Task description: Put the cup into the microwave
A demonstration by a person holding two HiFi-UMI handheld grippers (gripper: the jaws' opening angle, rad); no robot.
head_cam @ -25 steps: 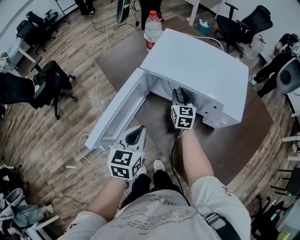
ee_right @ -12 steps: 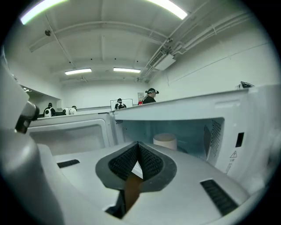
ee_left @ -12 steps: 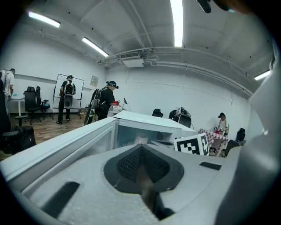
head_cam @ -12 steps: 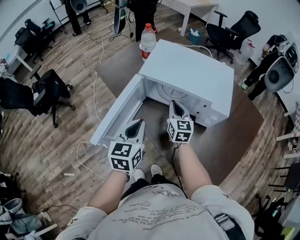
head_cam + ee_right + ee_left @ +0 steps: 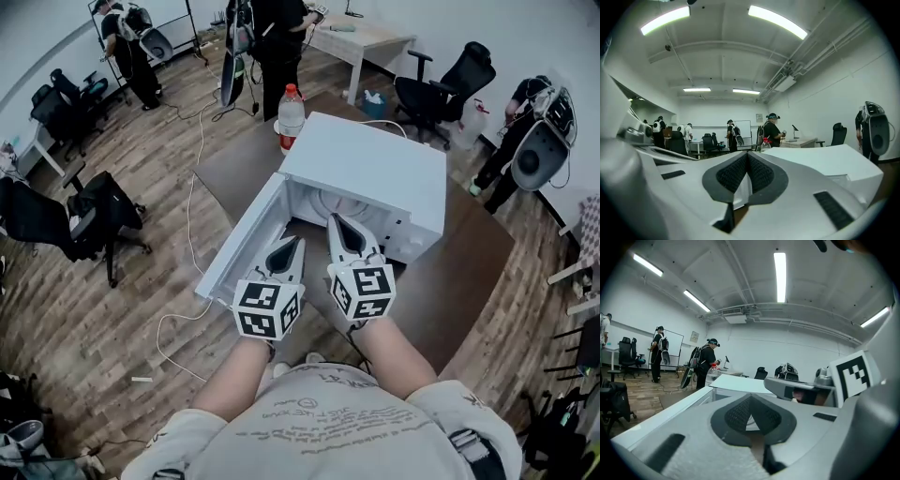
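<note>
The white microwave (image 5: 370, 164) stands on the brown table (image 5: 464, 277) with its door (image 5: 234, 248) swung open to the left. A pale round shape (image 5: 330, 201) shows inside the cavity; I cannot tell whether it is the cup or the turntable. My right gripper (image 5: 336, 218) hangs in front of the opening, outside it and raised, shut with nothing in it (image 5: 747, 163). My left gripper (image 5: 294, 242) is beside it above the open door, also shut and empty (image 5: 751, 412). Both point about level, over the microwave's top (image 5: 829, 159).
A clear bottle with a red label (image 5: 292, 111) stands on the table behind the microwave. A white cable (image 5: 178, 323) trails on the wooden floor. Office chairs (image 5: 94, 216) and several people stand around the room. A desk (image 5: 361, 37) is at the back.
My right gripper has come out of the microwave cavity, rising and drawing back toward me. The left gripper has risen too, next to it.
</note>
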